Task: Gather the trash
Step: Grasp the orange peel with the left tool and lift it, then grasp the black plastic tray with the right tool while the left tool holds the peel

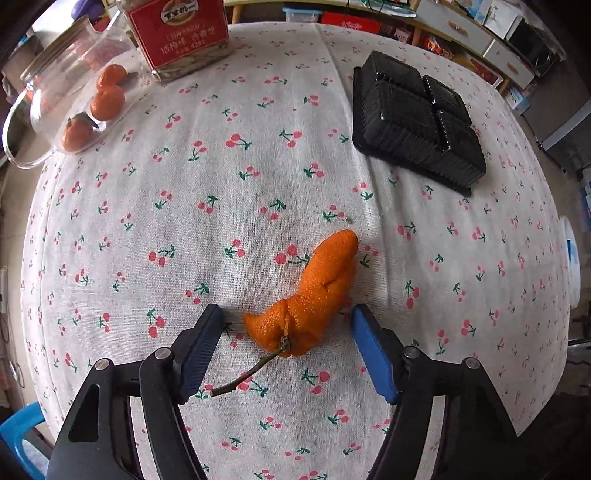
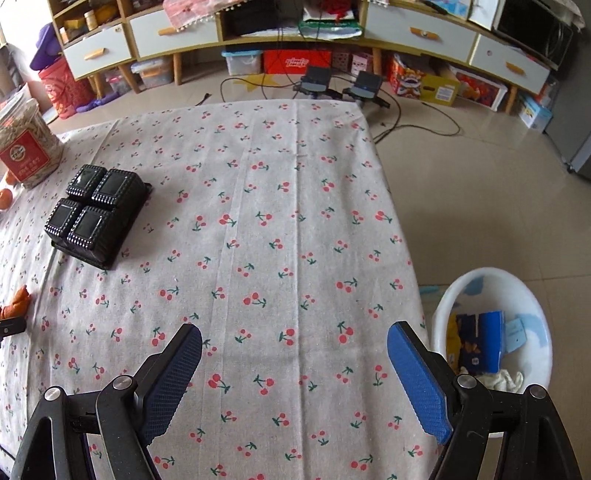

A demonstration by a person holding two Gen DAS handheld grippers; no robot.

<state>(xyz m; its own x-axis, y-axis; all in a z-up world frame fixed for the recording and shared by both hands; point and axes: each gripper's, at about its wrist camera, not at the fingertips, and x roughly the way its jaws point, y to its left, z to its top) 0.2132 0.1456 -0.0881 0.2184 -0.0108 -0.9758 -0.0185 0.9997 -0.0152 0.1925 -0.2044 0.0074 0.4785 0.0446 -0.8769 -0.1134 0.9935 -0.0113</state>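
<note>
An orange tangerine peel [image 1: 314, 295] with a thin stem lies on the cherry-print tablecloth [image 1: 258, 166]. My left gripper [image 1: 288, 314] hovers over it, one finger on each side of the peel's near end; the blue pads [image 1: 373, 347] stand clear of it, so the gripper is open. The peel [image 2: 16, 301] also shows at the left edge of the right wrist view. My right gripper [image 2: 295, 336] is open over bare cloth near the table's right edge, with nothing between its fingers. A white bin [image 2: 491, 288] holding a blue carton and crumpled tissue stands on the floor right of the table.
A black four-cell plastic tray [image 1: 417, 122] [image 2: 96, 214] lies upside down on the cloth. A red-labelled jar [image 1: 181, 33] [image 2: 26, 151], a glass container [image 1: 62, 74] and three tangerines [image 1: 107, 101] sit at the far left. Cabinets, boxes and cables [image 2: 369, 96] lie beyond the table.
</note>
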